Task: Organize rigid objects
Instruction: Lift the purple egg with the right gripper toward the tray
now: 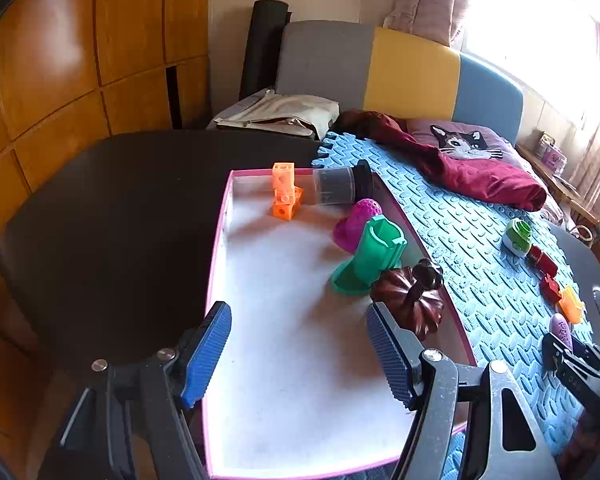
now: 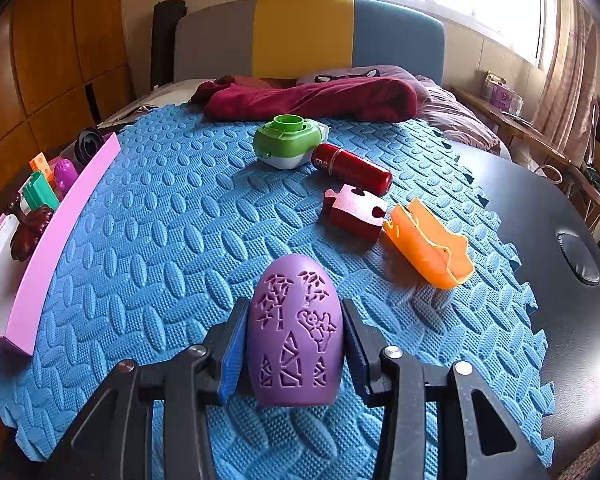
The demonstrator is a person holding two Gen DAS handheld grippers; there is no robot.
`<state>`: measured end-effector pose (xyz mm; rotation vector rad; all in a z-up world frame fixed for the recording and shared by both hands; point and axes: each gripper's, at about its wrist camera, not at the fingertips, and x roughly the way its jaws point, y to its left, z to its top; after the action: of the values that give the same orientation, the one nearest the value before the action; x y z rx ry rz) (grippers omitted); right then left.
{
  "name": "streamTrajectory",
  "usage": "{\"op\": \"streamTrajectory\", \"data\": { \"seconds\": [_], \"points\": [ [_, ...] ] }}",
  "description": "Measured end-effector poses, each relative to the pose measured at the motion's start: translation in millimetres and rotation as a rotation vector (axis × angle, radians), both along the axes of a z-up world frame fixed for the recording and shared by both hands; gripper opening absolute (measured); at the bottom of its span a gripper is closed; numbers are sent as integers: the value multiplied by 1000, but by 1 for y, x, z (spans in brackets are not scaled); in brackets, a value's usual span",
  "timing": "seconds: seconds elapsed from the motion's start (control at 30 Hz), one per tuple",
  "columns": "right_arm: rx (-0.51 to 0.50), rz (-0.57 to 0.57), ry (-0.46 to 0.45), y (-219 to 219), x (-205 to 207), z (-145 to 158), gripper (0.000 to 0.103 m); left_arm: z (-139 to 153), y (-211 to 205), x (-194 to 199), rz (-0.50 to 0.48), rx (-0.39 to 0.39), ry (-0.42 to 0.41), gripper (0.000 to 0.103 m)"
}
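Covering a black table (image 2: 560,200) by the bed (image 2: 308,32), blue foam mat (image 2: 160,240); left jaws wide, right jaws clamping purple egg (image 2: 296,332).

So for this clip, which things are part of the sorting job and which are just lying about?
Job:
- pink tray with orange blocks, green holder, dark pumpkin
- purple egg, gripped in right tongs
- left tongs, open over the tray
- on blue mat: red puzzle piece, orange boat, red cylinder, green device

Lying about:
- maroon garment
- cat pillow
- cloth bag
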<state>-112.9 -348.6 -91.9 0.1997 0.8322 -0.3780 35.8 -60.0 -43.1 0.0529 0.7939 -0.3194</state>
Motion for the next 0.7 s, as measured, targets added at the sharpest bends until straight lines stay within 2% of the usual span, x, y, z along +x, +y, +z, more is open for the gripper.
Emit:
{"op": "streamTrajectory", "data": {
  "seconds": [0.33,0.7],
  "points": [
    [-14,-6,11,2,1,1,44,4,9,-6,12,-4,-17,71],
    [69,-65,17,-2,2,3,44,4,26,-6,35,-21,-12,71]
  ]
}}
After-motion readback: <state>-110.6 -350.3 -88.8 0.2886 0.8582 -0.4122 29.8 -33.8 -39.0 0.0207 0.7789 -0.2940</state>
